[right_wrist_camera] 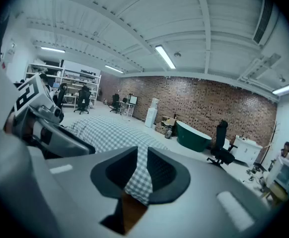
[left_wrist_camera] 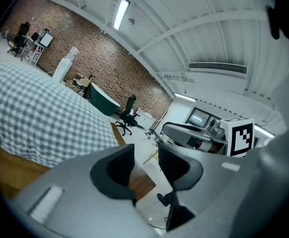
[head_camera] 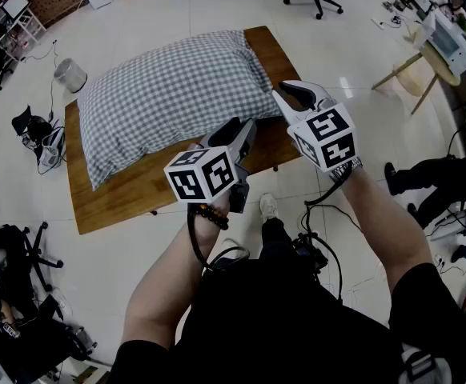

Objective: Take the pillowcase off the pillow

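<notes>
None of the removal shows as done. The checked pillowcase [head_camera: 177,94] covers the pillow [head_camera: 149,122] from end to end, no bare filling shows at any edge, and the bundle lies flat across the wooden table [head_camera: 121,202], filling most of its far half.

Left gripper [head_camera: 246,126]: held over the table's near edge, just off the near long side of the pillow. In its own view its jaws stand moderately apart with only table and floor behind the gap. Empty.

Right gripper [head_camera: 287,94]: held at the pillow's near right corner. In its own view the jaws stand narrowly apart, and the checked corner shows through the gap, lying on the wood beyond. I see no cloth pinched between the pads, so no grip is judged taken.

Outstanding, by my judgement:
- close on the cloth at the open end
- hold the pillow back
- draw the case clear along its whole length

Which end is open cannot be told from these views.

Count, left to right:
- one white bin [head_camera: 70,75] on the floor
- one table
- one pillow
- one pillowcase
- two grippers, each carrying one marker cube
</notes>
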Demonstrator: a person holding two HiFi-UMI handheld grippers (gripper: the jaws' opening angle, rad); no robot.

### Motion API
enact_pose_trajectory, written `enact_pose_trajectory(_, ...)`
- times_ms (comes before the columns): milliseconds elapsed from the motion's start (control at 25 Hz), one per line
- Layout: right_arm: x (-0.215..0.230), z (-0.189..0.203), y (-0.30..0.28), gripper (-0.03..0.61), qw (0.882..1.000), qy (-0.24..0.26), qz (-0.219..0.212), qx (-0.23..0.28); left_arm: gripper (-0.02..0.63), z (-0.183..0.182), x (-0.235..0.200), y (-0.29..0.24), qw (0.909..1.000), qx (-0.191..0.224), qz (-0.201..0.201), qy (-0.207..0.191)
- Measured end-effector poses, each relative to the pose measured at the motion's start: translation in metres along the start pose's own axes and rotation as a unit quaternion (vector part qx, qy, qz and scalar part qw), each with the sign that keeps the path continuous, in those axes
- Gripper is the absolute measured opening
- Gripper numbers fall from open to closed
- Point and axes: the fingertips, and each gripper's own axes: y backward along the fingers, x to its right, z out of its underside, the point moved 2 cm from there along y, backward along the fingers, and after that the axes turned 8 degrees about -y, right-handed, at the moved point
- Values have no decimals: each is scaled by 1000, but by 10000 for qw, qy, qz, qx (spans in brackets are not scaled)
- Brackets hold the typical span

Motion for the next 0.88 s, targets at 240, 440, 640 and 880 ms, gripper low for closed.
enact_pose_trajectory(240,75,12,-36,67,9997,-35,-82,-210,192,14,-29,-69,9951,40,109,984)
enact_pose_trajectory(440,138,37,-72,72,9985,-83,-212,-493,236,29,-53,-125,9884,119,69,1510)
enact_pose_trajectory(640,191,56,-121,89,9952,-56,-455,-864,272,39,-92,-170,9779,38,-232,2076)
enact_pose_trajectory(880,225,123,-167,123,9882,23,-859,-1267,304,96,-126,-200,9643,-48,-622,2572)
